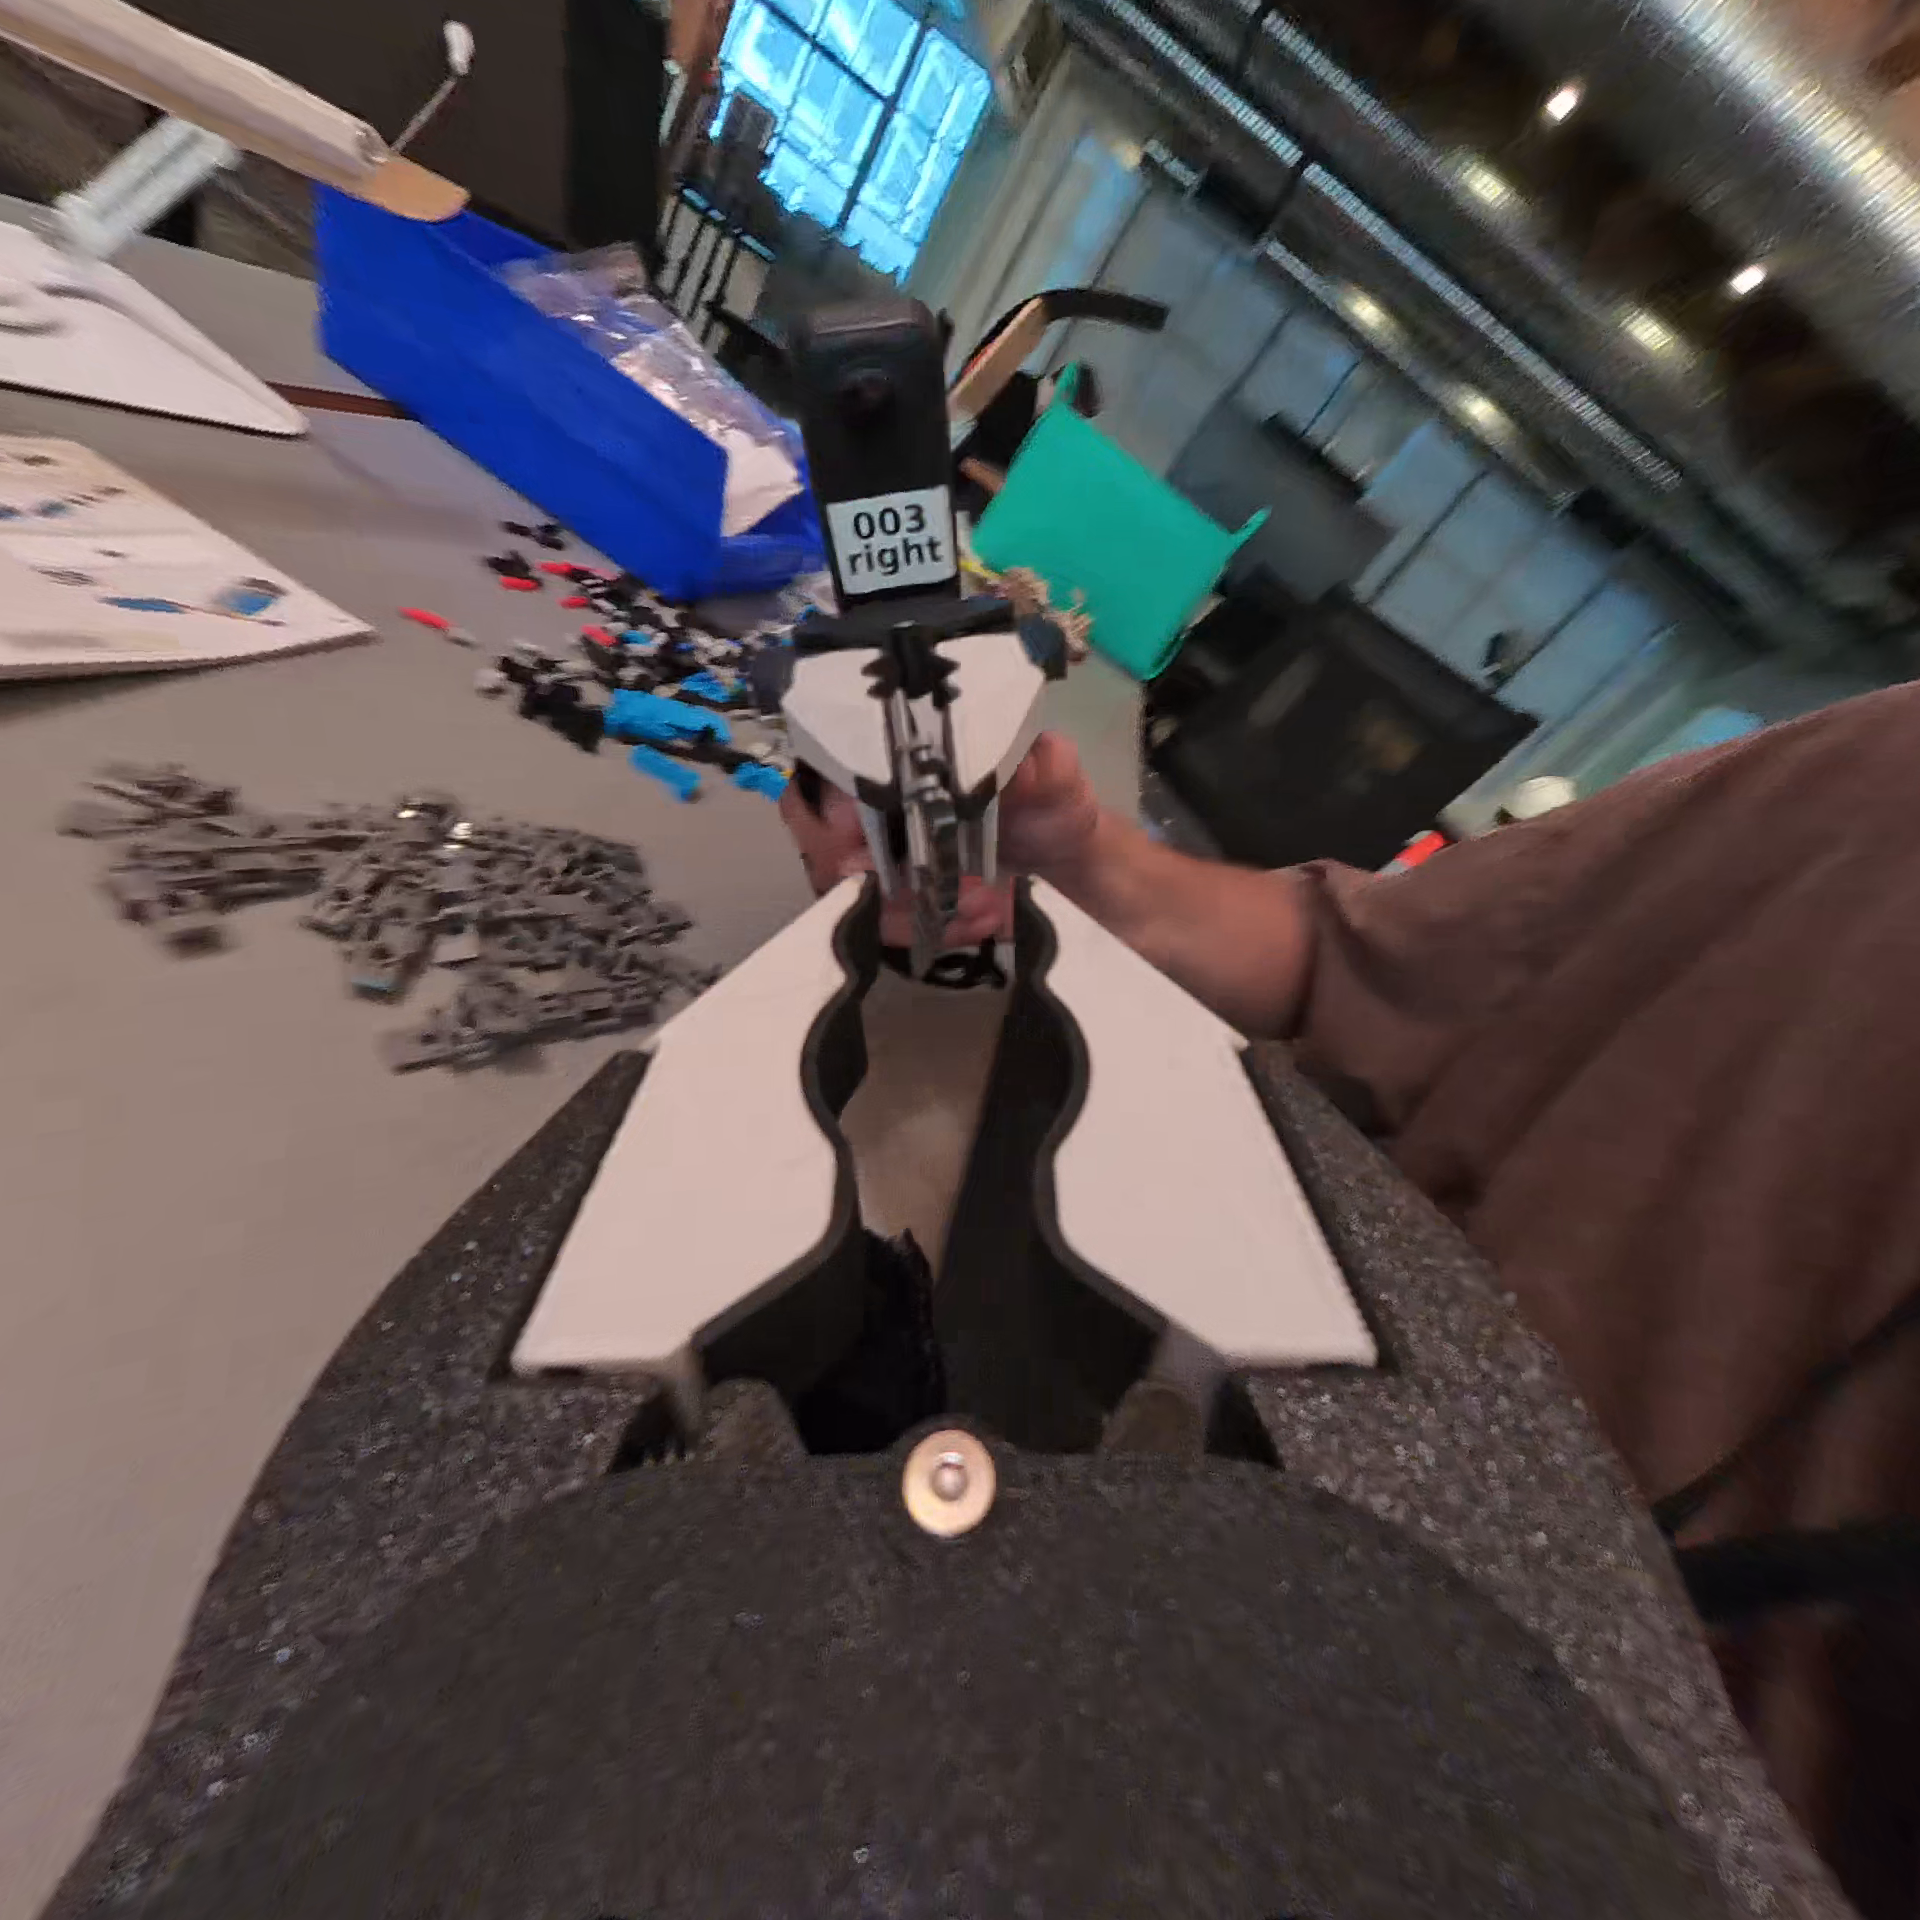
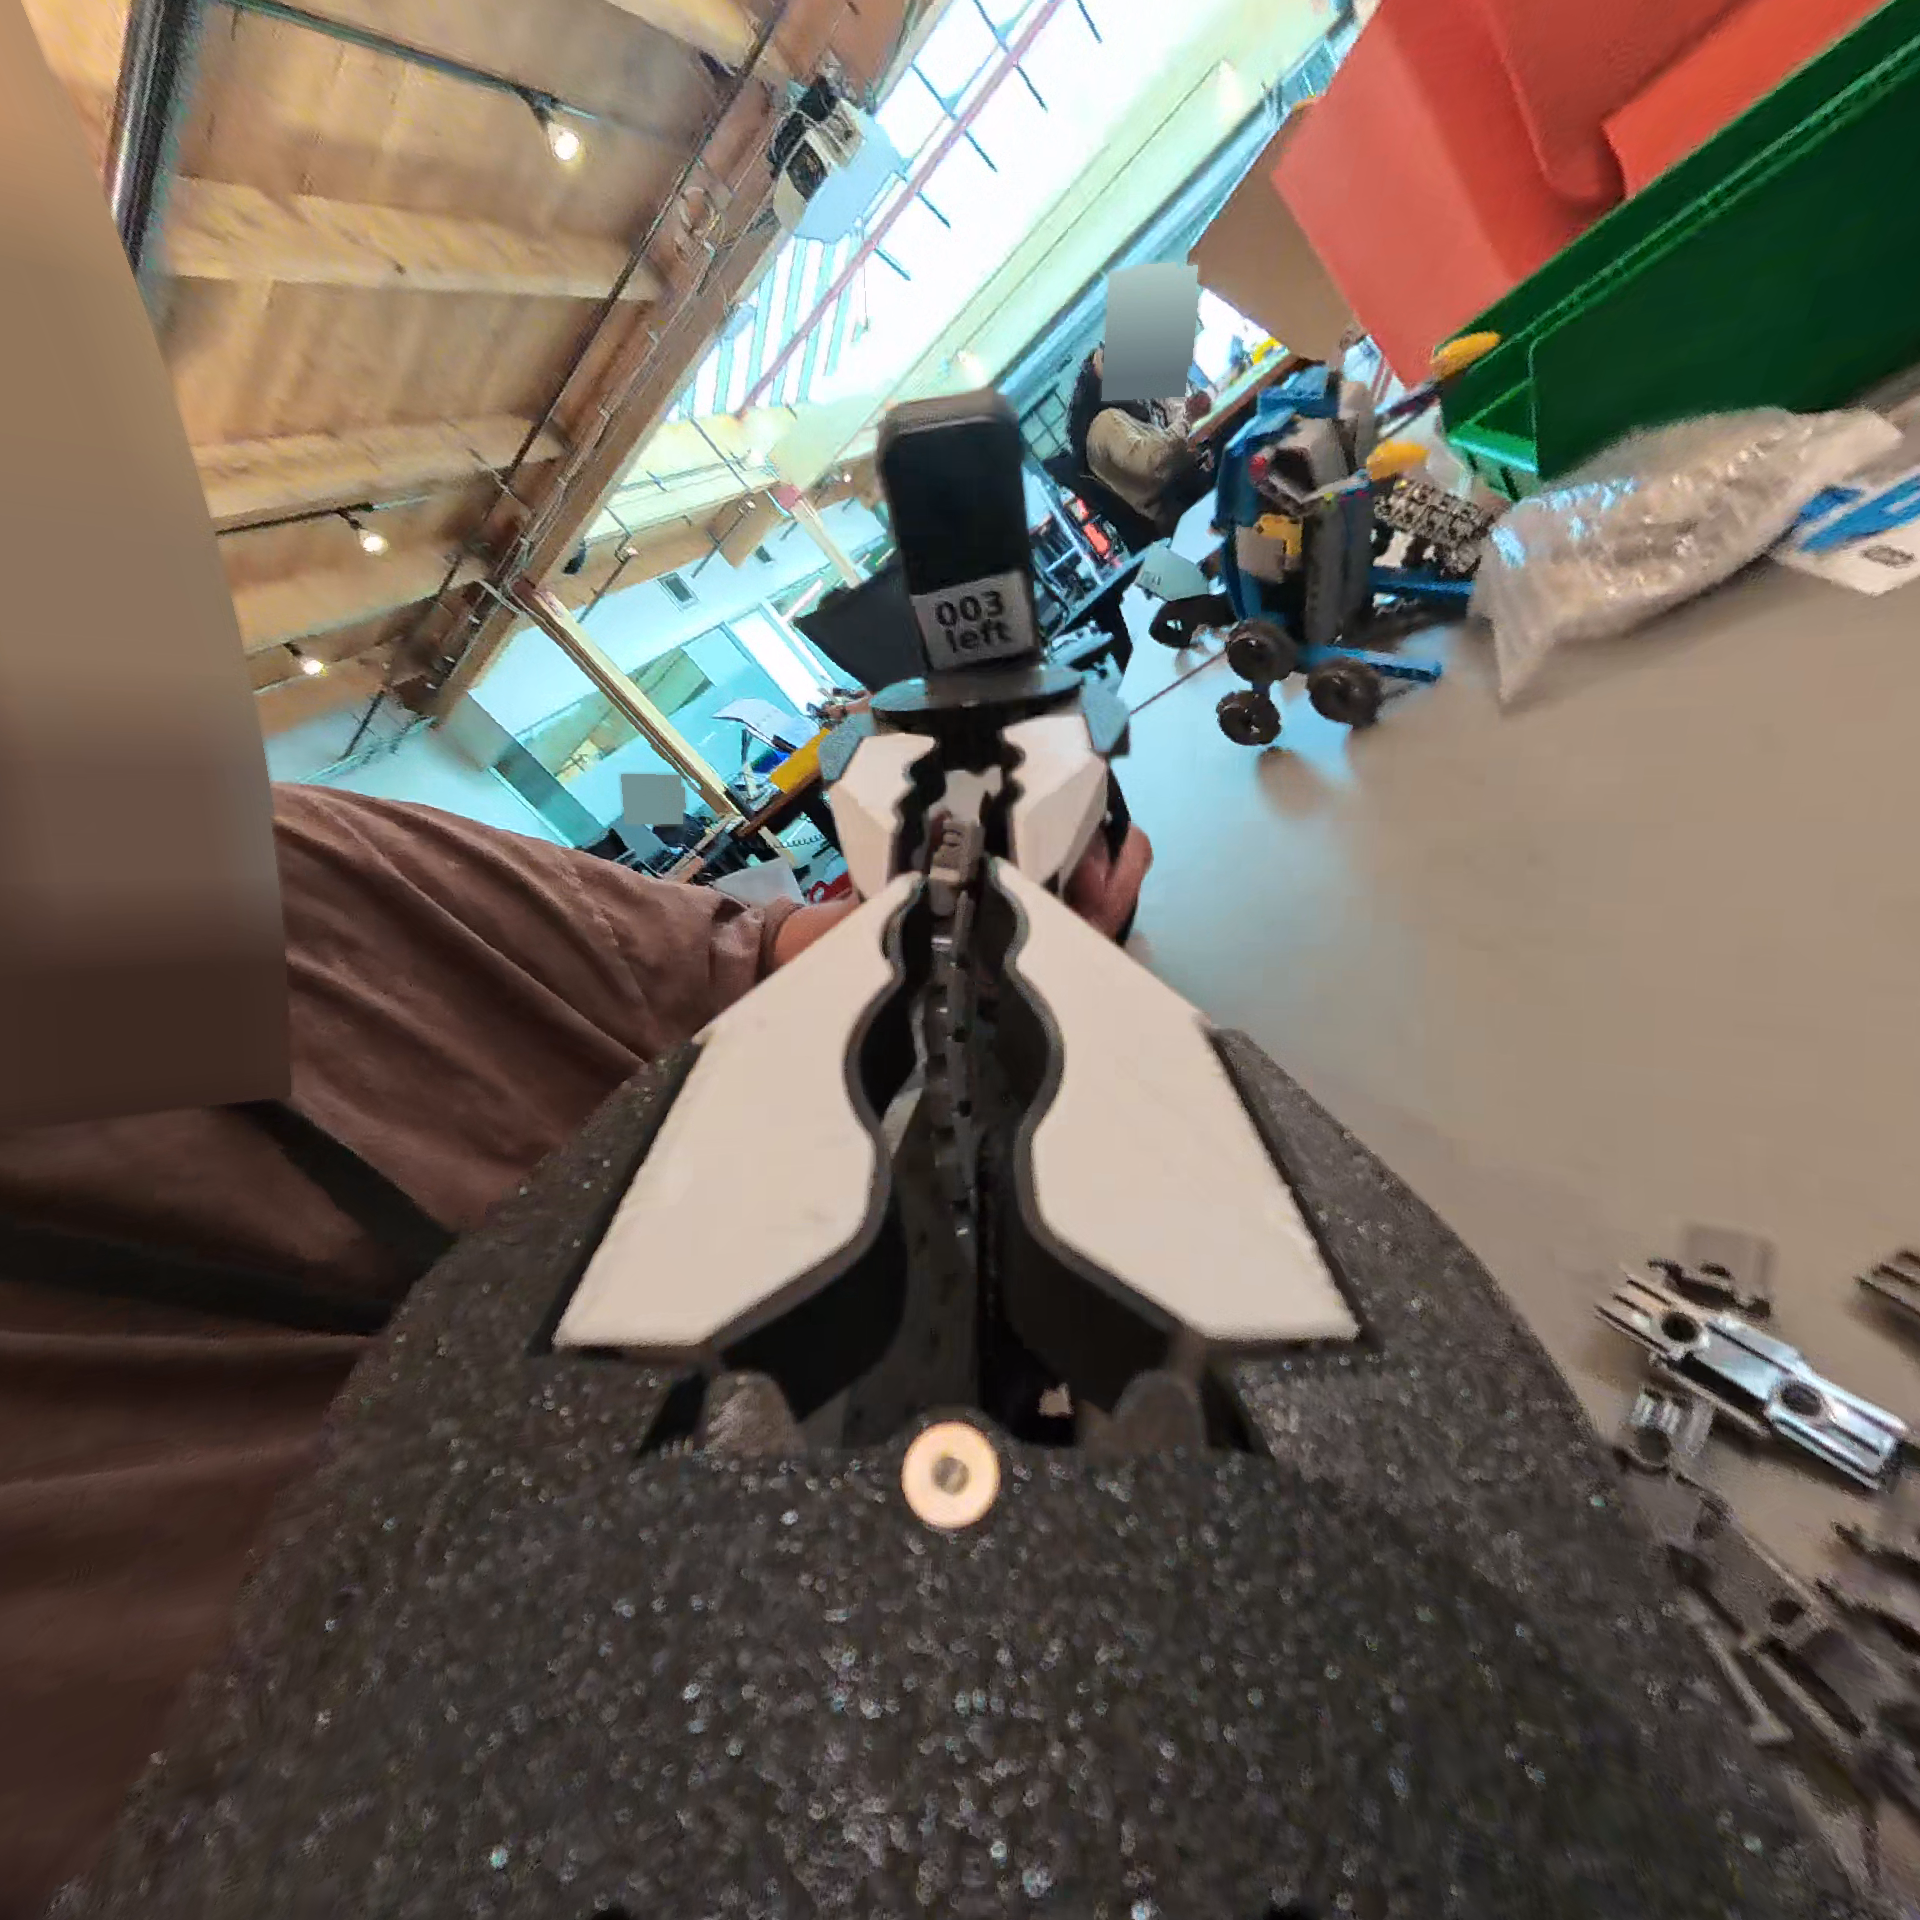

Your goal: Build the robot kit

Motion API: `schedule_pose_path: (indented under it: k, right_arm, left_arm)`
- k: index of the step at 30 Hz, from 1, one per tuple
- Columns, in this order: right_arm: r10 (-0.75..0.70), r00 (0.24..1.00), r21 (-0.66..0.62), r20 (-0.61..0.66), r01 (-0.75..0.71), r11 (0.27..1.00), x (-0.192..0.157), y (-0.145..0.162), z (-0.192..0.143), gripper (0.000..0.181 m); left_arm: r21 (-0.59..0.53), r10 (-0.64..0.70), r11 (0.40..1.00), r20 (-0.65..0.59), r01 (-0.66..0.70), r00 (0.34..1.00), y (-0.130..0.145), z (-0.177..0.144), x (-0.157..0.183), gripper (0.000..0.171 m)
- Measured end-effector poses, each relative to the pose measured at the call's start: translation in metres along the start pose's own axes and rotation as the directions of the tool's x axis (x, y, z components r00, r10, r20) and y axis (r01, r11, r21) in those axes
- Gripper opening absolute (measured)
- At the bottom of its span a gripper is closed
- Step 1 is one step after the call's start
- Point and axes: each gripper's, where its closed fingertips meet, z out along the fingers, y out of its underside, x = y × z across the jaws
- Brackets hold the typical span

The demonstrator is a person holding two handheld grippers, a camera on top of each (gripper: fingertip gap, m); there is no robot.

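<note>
Grey table [image 1: 208, 1143] strewn with dark brick pieces [image 1: 416, 914]; workshop behind.

Both grippers [image 1: 940, 894] [image 2: 961, 883] face tip to tip, jaws narrowed.

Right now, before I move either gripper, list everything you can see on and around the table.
Grey beam piece: one, long, held between both grippers.
Dark grey parts pile: many, on the grey table.
Blue, black and red parts: scattered heap, farther along the table.
Blue bin: one, holding clear bags.
Teal bin: one, behind the right gripper.
Instruction sheets: two, white, table's far left.
Blue wheeled model: one, on the table.
Green bin: one, upper right.
Left gripper: shut on the beam.
Right gripper: shut on the beam.
</note>
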Motion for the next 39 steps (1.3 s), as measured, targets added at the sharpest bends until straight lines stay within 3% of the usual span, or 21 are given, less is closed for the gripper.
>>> schedule_pose_path:
  k: [2, 5, 15, 24, 31, 35, 39]
  right_arm:
    - [-0.028, 1.0, 0.002, -0.005, 0.028, 1.0, -0.003, 0.001, 0.003, 0.009]
    - [-0.017, 1.0, 0.001, 0.02, 0.017, 1.0, -0.007, 0.004, 0.004, 0.008]
    - [-0.062, 0.998, -0.043, -0.011, 0.061, 0.997, -0.002, 0.012, 0.004, 0.009]
    - [-0.118, 0.992, -0.083, -0.046, 0.114, 0.99, 0.001, 0.019, 0.008, 0.009]
    - [-0.008, 1.0, -0.073, -0.029, 0.006, 0.997, 0.009, 0.015, -0.006, 0.021]
    - [0.076, 0.997, -0.139, -0.025, -0.079, 0.987, 0.016, 0.029, -0.005, 0.025]
    - [0.078, 0.997, -0.151, -0.023, -0.081, 0.985, 0.014, 0.032, -0.002, 0.009]
  left_arm:
    - [0.023, -0.048, 0.999, -0.05, 0.049, 0.998, -0.001, 0.006, 0.003, 0.022]
    - [0.072, -0.103, 0.991, -0.112, 0.111, 0.988, -0.006, 0.004, 0.005, 0.003]
    - [0.001, -0.154, 0.988, -0.13, 0.155, 0.979, 0.008, 0.005, -0.001, 0.005]
    - [-0.047, -0.103, 0.994, -0.108, 0.099, 0.989, 0.015, 0.002, -0.003, 0.0]
    - [-0.058, -0.114, 0.992, -0.094, 0.109, 0.989, 0.02, 0.0, -0.012, 0.001]
    - [-0.066, -0.113, 0.992, -0.084, 0.108, 0.99, 0.022, -0.001, -0.015, 0.001]
    - [-0.085, -0.096, 0.992, -0.069, 0.09, 0.993, 0.025, 0.0, -0.016, 0.002]
